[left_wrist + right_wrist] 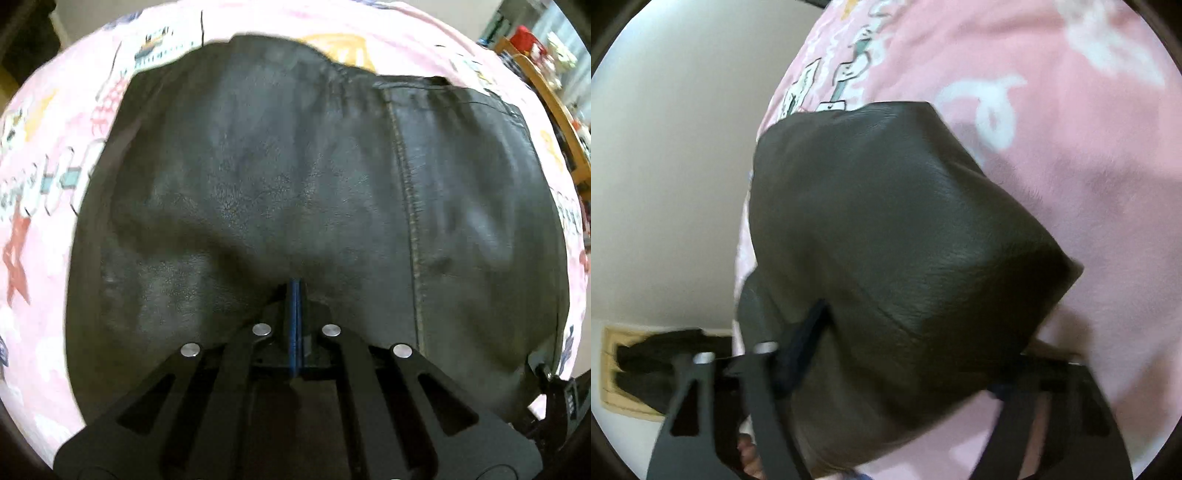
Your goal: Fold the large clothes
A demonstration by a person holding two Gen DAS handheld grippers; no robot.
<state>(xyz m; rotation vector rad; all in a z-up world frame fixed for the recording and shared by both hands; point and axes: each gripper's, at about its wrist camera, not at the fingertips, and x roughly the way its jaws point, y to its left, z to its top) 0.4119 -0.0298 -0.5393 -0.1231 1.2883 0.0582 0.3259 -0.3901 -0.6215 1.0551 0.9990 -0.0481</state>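
Note:
A large black leather garment (280,177) lies spread on a pink printed bedspread (48,206), with a stitched seam running down its right side. My left gripper (296,290) points steeply down at it, shut, its blue pads together and the tip touching the leather. In the right wrist view a bulky folded part of the same garment (894,229) fills the gap between my right gripper's (908,350) jaws. The left finger (809,332) dents its side. The other finger is mostly hidden under the leather's edge.
The bedspread (1052,122) ends at the left against a pale wall (672,166) that carries a beige socket plate with a black plug (635,369). A wooden shelf with small items (543,81) stands beyond the bed at the top right.

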